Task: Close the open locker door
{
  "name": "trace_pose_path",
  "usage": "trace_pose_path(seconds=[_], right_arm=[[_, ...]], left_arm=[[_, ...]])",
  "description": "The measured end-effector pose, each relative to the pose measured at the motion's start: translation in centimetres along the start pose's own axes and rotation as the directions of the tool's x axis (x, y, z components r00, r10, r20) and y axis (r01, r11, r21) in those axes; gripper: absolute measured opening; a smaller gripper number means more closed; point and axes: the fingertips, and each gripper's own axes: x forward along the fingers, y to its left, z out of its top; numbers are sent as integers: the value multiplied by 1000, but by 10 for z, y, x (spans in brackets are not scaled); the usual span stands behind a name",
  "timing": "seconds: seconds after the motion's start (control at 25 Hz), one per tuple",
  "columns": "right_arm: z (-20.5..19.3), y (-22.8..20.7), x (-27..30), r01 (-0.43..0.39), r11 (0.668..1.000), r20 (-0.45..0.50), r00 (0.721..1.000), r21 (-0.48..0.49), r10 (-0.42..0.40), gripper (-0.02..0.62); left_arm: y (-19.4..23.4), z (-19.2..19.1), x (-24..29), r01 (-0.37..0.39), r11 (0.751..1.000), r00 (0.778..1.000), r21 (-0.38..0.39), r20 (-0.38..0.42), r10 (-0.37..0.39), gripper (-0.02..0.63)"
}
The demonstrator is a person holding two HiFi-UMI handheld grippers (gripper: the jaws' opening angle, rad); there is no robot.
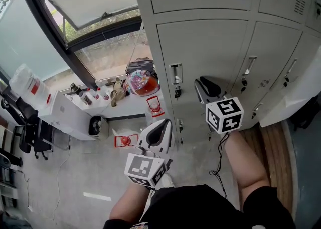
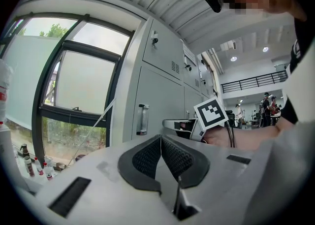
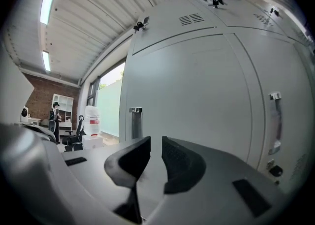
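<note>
A row of grey lockers (image 1: 205, 57) fills the head view. The door (image 1: 210, 72) straight ahead, with a handle (image 1: 176, 80) at its left edge, lies flush with its neighbours. My right gripper (image 1: 200, 82) points at that door from close by; its jaws stand a narrow gap apart with nothing between them (image 3: 156, 140). The same door (image 3: 197, 86) and handle (image 3: 135, 120) fill the right gripper view. My left gripper (image 1: 161, 124) hangs lower and to the left, shut and empty (image 2: 161, 138), aimed along the locker front (image 2: 162, 101).
A pale panel (image 1: 296, 90) juts out before the lockers at far right; whether it is a door I cannot tell. Left of the lockers are a window, a ledge with small bottles (image 1: 90, 95), a colourful bag (image 1: 142, 80), a bin (image 1: 95, 125) and an office chair (image 1: 30, 135).
</note>
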Motion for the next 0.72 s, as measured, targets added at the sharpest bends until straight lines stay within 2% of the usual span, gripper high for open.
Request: trace_pose_path(seconds=[0.2, 0.36, 0.72], right_arm=[[2, -8, -41, -4, 1000, 2, 1000, -10, 4, 117], [1, -15, -75, 10, 1000, 3, 1000, -8, -10, 55], [3, -8, -146, -53, 998, 20, 998, -16, 53, 54]], left_arm=[[-29, 0, 3, 6, 1000, 1000, 0, 6, -6, 18], [-51, 0, 5, 0, 1000, 1000, 0, 7, 0, 18], [-96, -2, -4, -34, 999, 999, -5, 19, 34, 18]])
